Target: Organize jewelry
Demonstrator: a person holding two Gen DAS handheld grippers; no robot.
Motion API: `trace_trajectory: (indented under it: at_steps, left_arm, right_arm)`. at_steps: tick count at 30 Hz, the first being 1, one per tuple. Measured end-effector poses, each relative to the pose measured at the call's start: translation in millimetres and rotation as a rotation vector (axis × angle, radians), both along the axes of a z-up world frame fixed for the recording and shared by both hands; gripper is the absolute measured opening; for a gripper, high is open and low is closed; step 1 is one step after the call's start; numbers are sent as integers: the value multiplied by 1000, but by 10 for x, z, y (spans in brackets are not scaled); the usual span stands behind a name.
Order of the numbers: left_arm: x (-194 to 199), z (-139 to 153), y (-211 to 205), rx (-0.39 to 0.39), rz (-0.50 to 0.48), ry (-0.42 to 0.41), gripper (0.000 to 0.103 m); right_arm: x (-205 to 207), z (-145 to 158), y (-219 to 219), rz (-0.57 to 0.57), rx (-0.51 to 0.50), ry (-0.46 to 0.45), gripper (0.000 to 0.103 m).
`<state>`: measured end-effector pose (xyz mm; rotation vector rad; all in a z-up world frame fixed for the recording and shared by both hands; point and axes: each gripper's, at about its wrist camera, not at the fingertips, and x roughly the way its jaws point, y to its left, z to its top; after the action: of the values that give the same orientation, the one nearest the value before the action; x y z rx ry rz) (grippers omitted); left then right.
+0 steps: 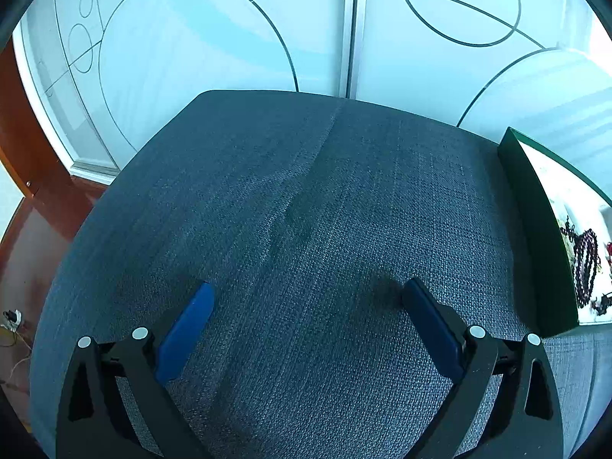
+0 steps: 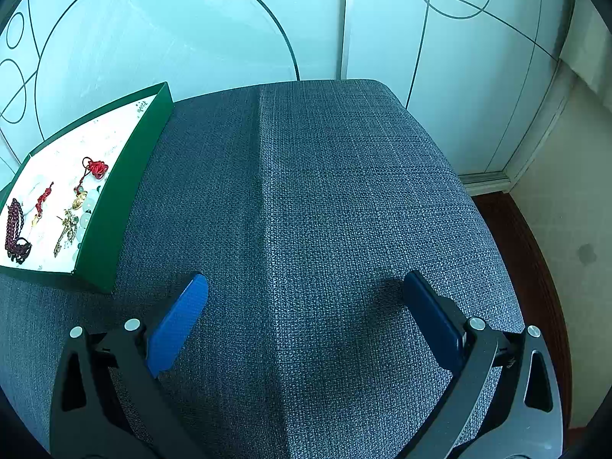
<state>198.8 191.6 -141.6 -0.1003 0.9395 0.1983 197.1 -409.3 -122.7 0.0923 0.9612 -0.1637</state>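
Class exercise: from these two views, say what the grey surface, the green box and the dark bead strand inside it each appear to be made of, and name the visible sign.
Grey surface: woven fabric, matte; a coarse crosshatch weave and a seam show.
Green box: probably card, smooth matte; thin, straight, crisp-edged walls with a white lining.
Dark bead strand: glossy dark-red beads, perhaps stone, glass or wood; too small to tell.

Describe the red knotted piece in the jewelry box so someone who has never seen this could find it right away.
On the grey fabric surface sits a shallow green box with a white floor. Toward its far half, near the right wall, lies the red knotted cord charm. It is the brightest red piece, a bunched knot with a loop, unlike the dark maroon bead strand at the near left.
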Motion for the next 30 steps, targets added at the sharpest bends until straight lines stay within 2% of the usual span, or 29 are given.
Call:
trace_trajectory:
  at_steps: [5, 6, 8, 9, 11, 13, 16, 19, 22, 24, 30]
  left_arm:
    - [-28, 18, -34, 15, -2, -3, 98]
    - [-43, 39, -64, 53, 8, -11, 98]
    - [-80, 115, -137, 121, 28, -35, 98]
    - [-100, 157, -166, 134, 35, -42, 98]
    - [-169, 264, -246, 129, 30, -63, 98]
    - [-258, 403, -375, 124, 17, -87, 98]
    - [-453, 633, -640, 90, -18, -151, 98]
    - [-621, 772, -939, 37, -102, -182, 98]
    - [-732, 821, -1195, 67, -133, -170, 98]
    - [-783, 825, -1292, 77, -156, -177, 98]
    - [-780, 835, -1338, -13, -161, -168, 98]
  right_arm:
    - [-11, 5, 4, -9, -2, 6, 101]
    - [-19, 25, 11, -25, -16, 19, 101]
    - [-32, 111, 81, -71, -113, 21, 101]
    - [-67, 227, 161, -62, -164, -18, 101]
    - [-147, 446, 270, -57, -202, -85, 101]
    - [-273, 685, 391, -64, -164, -149, 101]
    - [-368, 793, 612, -65, -122, -103, 101]
    - [-499, 866, 920, -18, -175, -115, 101]
    - [-601, 918, 1221, 49, -201, -140, 101]
    - [-628, 955, 1347, 91, -173, -148, 101]
    - [-590, 940, 1532, 153, -70, -120, 101]
